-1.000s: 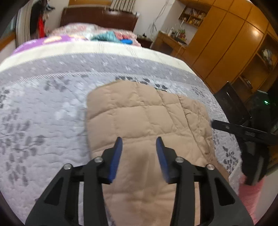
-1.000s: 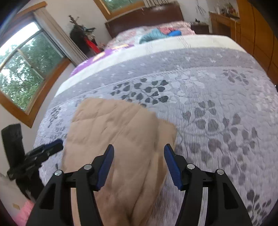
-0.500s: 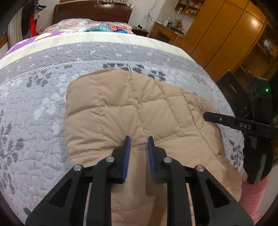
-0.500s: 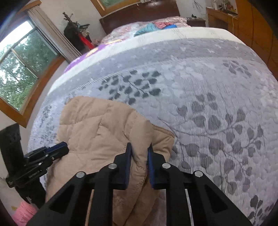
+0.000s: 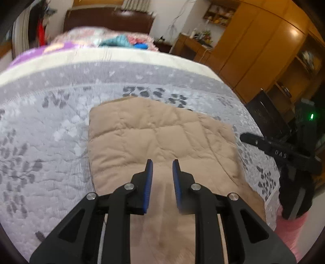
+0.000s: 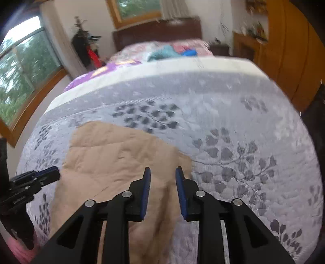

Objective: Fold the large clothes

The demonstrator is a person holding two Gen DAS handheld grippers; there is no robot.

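A tan quilted jacket (image 5: pixel 158 138) lies folded on the grey leaf-patterned bedspread (image 5: pixel 50 132); it also shows in the right wrist view (image 6: pixel 113 154). My left gripper (image 5: pixel 161 162) hovers over the jacket's near part with its jaws partly apart and nothing between them. My right gripper (image 6: pixel 163 170) hovers over the jacket's right edge, jaws partly apart and empty. Each gripper shows at the side of the other's view: the right one (image 5: pixel 278 152) and the left one (image 6: pixel 30 182).
The bed's headboard (image 5: pixel 107 18) and a pile of coloured clothes (image 5: pixel 126 40) lie at the far end. Wooden wardrobes (image 5: pixel 264 50) stand to the right, a window (image 6: pixel 20 81) to the left. A dark chair (image 5: pixel 268 115) is by the bed's right edge.
Both grippers closed on the jacket half a second ago and have now let go and opened partway. Both have lifted back from the jacket, which lies flatter.
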